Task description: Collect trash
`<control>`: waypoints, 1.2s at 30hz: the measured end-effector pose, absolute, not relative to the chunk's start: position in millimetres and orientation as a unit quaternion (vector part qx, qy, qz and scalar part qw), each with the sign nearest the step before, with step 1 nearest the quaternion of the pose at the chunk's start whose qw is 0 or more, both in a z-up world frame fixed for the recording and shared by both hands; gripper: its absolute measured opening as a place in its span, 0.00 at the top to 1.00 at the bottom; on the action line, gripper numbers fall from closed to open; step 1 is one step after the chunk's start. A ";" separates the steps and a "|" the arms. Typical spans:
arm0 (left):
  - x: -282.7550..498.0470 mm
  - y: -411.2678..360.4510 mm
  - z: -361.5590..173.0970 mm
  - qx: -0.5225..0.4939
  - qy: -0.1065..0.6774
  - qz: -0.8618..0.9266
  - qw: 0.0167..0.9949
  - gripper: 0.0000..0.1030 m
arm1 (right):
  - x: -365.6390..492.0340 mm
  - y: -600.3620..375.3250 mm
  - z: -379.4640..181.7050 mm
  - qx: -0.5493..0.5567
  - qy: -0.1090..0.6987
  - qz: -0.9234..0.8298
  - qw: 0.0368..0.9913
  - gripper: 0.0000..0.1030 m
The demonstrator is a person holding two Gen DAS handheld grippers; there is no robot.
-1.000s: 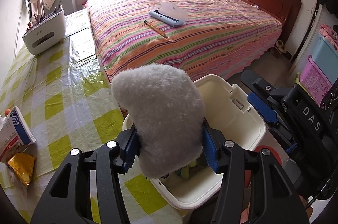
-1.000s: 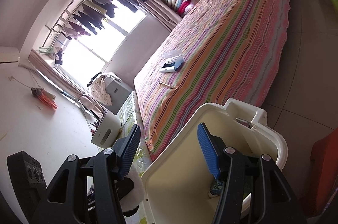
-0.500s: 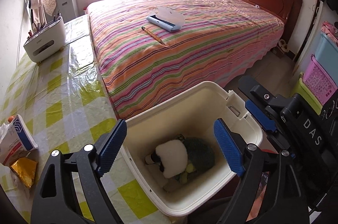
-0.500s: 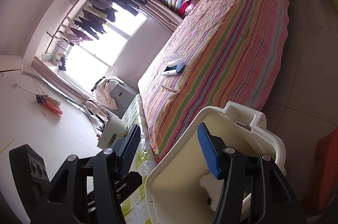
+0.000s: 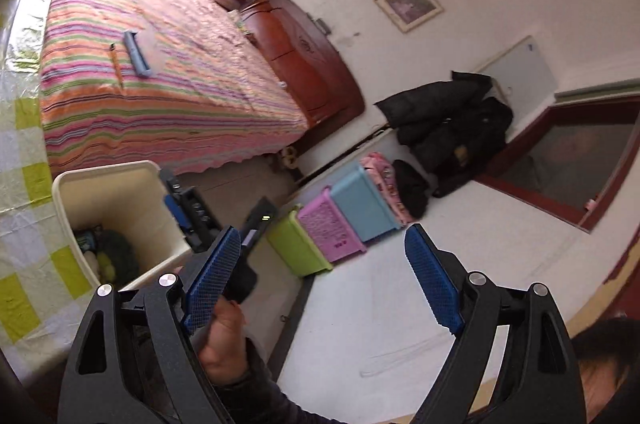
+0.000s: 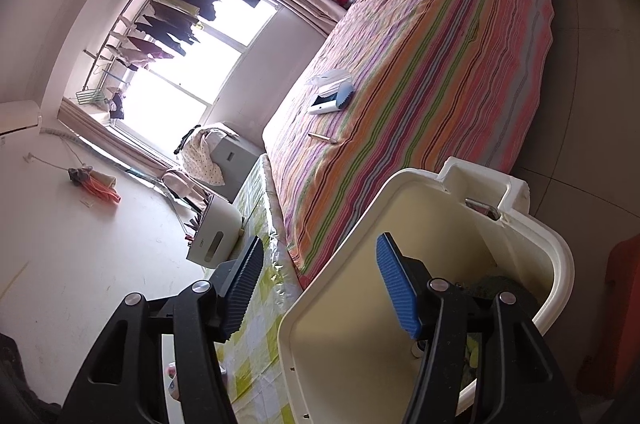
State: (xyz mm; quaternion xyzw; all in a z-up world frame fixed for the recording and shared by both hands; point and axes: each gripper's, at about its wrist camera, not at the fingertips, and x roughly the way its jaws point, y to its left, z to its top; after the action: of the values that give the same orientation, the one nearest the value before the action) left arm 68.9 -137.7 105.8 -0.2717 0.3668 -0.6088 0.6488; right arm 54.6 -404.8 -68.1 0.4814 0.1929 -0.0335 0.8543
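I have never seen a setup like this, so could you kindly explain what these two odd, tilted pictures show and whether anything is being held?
No robot here: a person carries a two-finger gripper in each hand, with a fisheye camera on each looking along its blue fingers. The left gripper is open and empty; beyond it you see the person's other hand and the cream bin with trash at the bottom. The right gripper straddles the bin's wall, its jaws just opening, pads not pressing it. A pencil and a blue-and-white case lie on the striped bed.
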 end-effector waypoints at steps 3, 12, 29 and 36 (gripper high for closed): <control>33.2 -111.8 148.8 -0.272 0.300 -0.665 0.627 0.12 | 57.7 -400.8 -70.4 0.483 0.202 -0.031 0.851 0.41; -47.2 -65.8 216.9 -0.228 0.178 -0.764 0.576 0.11 | 70.2 -389.8 -79.3 0.490 0.232 -0.027 0.840 0.41; -64.3 -37.3 230.7 -0.242 0.154 -0.760 0.583 0.11 | 80.7 -371.6 -79.7 0.468 0.255 -0.014 0.846 0.41; -52.5 -48.3 218.8 -0.260 0.189 -0.743 0.587 0.11 | 84.5 -363.4 -75.6 0.462 0.257 -0.007 0.849 0.41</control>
State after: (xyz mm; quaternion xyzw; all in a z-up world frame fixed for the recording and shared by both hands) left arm -52.5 -48.3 218.8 -0.2602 0.1894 -0.7432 0.5866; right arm 84.5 -363.4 -75.6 0.4615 0.2566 -0.0072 0.8492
